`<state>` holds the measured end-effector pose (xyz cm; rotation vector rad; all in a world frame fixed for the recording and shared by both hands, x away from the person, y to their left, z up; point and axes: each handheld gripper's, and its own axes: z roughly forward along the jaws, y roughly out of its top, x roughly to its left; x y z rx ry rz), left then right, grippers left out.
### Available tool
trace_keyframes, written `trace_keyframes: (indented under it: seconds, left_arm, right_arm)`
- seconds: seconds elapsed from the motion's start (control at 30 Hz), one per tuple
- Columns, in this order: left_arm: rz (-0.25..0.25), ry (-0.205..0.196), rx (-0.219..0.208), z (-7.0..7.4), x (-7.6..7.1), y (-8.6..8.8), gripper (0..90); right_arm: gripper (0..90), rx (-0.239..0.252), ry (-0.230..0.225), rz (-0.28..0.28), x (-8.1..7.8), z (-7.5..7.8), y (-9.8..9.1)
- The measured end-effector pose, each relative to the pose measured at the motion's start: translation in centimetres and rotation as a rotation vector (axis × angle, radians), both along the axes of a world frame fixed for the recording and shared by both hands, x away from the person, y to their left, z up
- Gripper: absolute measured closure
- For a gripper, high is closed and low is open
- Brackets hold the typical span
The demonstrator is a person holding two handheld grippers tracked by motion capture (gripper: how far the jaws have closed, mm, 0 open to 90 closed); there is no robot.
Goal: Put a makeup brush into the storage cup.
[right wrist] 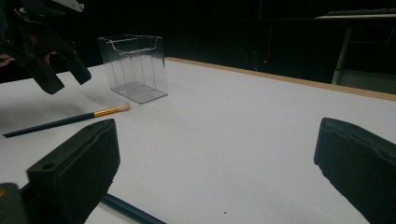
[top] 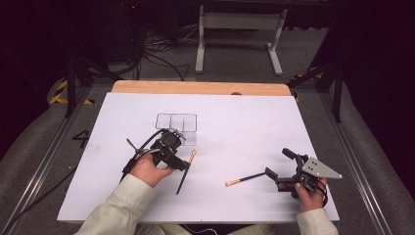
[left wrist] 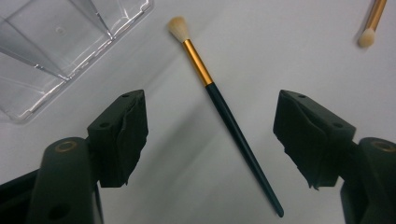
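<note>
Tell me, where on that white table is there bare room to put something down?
The far right of the table, beyond the clear box, is bare, as is the left edge. It is crowded around the left gripper, where one brush lies beside the box; a second brush lies by the right gripper.

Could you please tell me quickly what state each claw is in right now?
Left claw: open, above the dark-handled, gold-ferruled brush, not gripping it.
Right claw: open, holding nothing.
</note>
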<state>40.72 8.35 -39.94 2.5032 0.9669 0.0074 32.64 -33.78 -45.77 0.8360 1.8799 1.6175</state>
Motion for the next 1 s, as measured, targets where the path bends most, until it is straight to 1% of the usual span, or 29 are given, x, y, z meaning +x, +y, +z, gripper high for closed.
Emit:
trace_keyframes:
  seconds: [0.03, 0.07, 0.1, 0.13, 0.2, 0.33, 0.43, 0.53, 0.6, 0.63, 0.7, 0.73, 0.9, 0.97, 1.0]
  left_arm:
    - [0.002, 0.013, 0.001, -0.1, 0.0, -0.1, 29.4]
    - [-0.001, 0.004, 0.007, -0.1, 0.1, -0.1, 30.4]
    - [0.000, 0.016, 0.004, -0.3, 0.1, -0.2, 31.1]
    - [-0.002, 0.025, 0.012, -0.3, 0.1, -0.2, 31.7]
    - [-0.009, 0.031, 0.025, -0.7, 0.1, -0.5, 32.8]
    - [-0.023, 0.044, 0.053, -1.1, 0.1, -0.9, 38.4]
    - [-0.023, 0.058, 0.055, -1.3, 0.2, -1.1, 40.4]
    - [-0.025, 0.063, 0.057, -1.5, 0.3, -1.3, 41.1]
    - [-0.033, 0.063, 0.076, -1.7, 0.2, -1.6, 42.4]
    - [-0.035, 0.065, 0.077, -1.7, 0.2, -1.8, 44.6]
    - [-0.038, 0.060, 0.097, -1.9, 0.1, -2.0, 44.8]
    - [-0.035, 0.066, 0.096, -2.0, 0.1, -2.1, 45.0]
    - [-0.039, 0.068, 0.118, -2.3, 0.1, -2.6, 46.4]
    - [-0.048, 0.069, 0.130, -2.4, 0.1, -2.8, 48.0]
    - [-0.044, 0.072, 0.133, -2.5, 0.0, -2.9, 48.8]
  right_arm:
    - [0.8, 0.000, 0.000, 0.000, 0.0, 0.0, 0.0]
    - [0.8, 0.001, 0.000, 0.000, 0.0, 0.0, 0.0]
    - [0.8, 0.001, 0.000, 0.001, 0.0, 0.0, 0.0]
    - [0.8, 0.001, 0.000, 0.001, 0.0, 0.0, 0.0]
    - [0.8, 0.002, 0.000, 0.002, 0.0, 0.0, 0.0]
    - [0.8, 0.001, 0.000, 0.002, 0.0, 0.0, 0.0]
    - [0.8, 0.000, 0.000, 0.003, 0.0, 0.0, 0.0]
    - [0.8, 0.000, 0.000, 0.003, 0.0, 0.0, 0.0]
    - [0.8, 0.001, 0.000, 0.003, 0.0, 0.0, 0.0]
    - [0.7, 0.000, 0.000, 0.003, 0.0, 0.0, 0.0]
    - [0.8, -0.001, 0.000, 0.003, 0.0, 0.0, 0.0]
    - [0.8, 0.000, 0.000, 0.004, 0.0, 0.0, 0.0]
    - [0.8, 0.000, 0.000, 0.004, 0.0, 0.0, 0.0]
    - [0.8, -0.001, 0.000, 0.003, 0.0, 0.0, 0.0]
    - [0.8, -0.002, 0.000, 0.003, 0.0, 0.0, 0.0]
